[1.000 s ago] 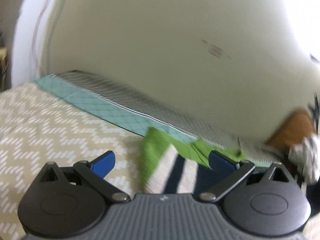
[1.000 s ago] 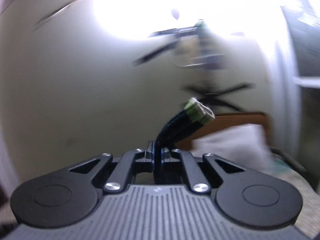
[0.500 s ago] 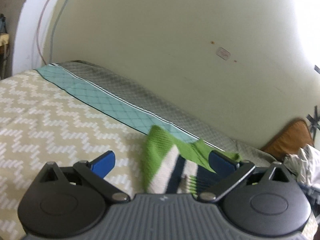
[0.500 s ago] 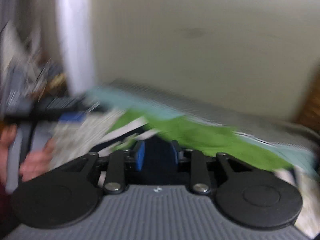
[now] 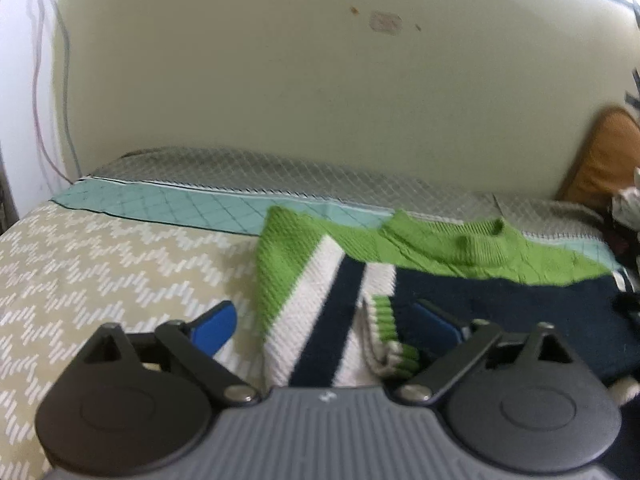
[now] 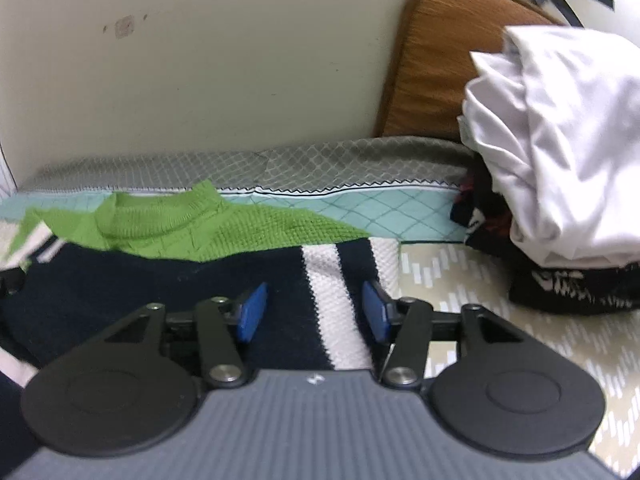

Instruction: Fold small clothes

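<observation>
Right wrist view: right hand-held gripper (image 6: 314, 312) was opening, releasing the sweater (image 6: 160, 280); left hand-held gripper (image 5: 320, 322) stood open; smoothing the sleeve flat would suit.

Both views are evenly lit by soft, diffuse light. The wall (image 5: 280, 80) reads bright, washing out at the upper right corner of the left view. The white clothes pile (image 6: 560, 140) is near overexposed. Mild motion blur softens both frames. Fisheye distortion bows the bed (image 5: 80, 260) edges. Shadows are faint.
</observation>
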The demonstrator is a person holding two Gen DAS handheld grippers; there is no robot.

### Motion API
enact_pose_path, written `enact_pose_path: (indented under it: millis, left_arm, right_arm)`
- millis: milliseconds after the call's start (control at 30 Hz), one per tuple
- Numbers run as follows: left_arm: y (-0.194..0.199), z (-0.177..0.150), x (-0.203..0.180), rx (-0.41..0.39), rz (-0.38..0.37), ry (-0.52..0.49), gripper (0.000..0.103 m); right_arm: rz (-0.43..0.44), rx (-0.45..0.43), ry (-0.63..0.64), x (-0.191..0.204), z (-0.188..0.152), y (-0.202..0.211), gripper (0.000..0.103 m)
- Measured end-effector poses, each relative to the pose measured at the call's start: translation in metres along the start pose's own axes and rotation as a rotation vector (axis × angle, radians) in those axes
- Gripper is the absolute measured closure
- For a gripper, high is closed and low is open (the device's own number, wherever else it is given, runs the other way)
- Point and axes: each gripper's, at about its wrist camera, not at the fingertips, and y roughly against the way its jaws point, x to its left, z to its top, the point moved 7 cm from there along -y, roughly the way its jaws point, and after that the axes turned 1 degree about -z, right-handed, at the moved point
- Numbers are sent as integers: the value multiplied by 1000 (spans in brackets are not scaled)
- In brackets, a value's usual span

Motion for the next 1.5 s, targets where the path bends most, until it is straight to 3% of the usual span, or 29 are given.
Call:
enact_pose_path:
  millis: [100,200,333,433,467,500,600,667,700,733,833,967,1200,1367,1500]
  left_arm:
    - [6,2,3,-27,-18,15,3]
    - [16,5,1,-52,-53,10,2]
    - [43,10,5,-51,-101,82,2]
    - [76,4,15,-65,-136,107,2]
    - [87,0,20,-66,-132,103,2]
    - [99,-6,27,-68,-123,95,2]
    - [138,-27,54,-75,-52,48,2]
    - [162,-44,73,-63,-13,31,2]
    - [174,-53,82,-43,-3,30,2]
    - [183,-64,89,-17,2,32,2]
    - [209,-90,97,38,-20,37,2]
    - [238,-122,92,87,-111,59,3]
    - [256,-171,88,167,-266,154,6]
    - [260,-195,77,218,-367,221,6]
    - [253,-205,65,255,-422,233,6]
  right_arm:
    - [71,-36,-56,-16,-4,42,49]
    - [132,-18,-93,-27,-27,81,51]
    - [177,64,-64,-27,-63,95,60]
    - [191,78,-21,-13,-75,87,64]
    - [201,77,-14,-8,-74,83,74]
    - [208,77,11,-1,-75,82,93]
    - [119,20,90,1,-71,90,95]
    - [-17,-65,134,-15,-65,97,96]
    - [-15,-57,95,-23,-63,95,96]
    - [9,-25,46,-27,-65,91,95]
    - [57,12,63,-20,-75,95,91]
    - [187,2,10,-24,-82,129,90]
    - [447,93,-21,-34,-126,193,84]
    - [520,120,-31,-49,-156,231,71]
    - [546,164,-49,-60,-176,248,69]
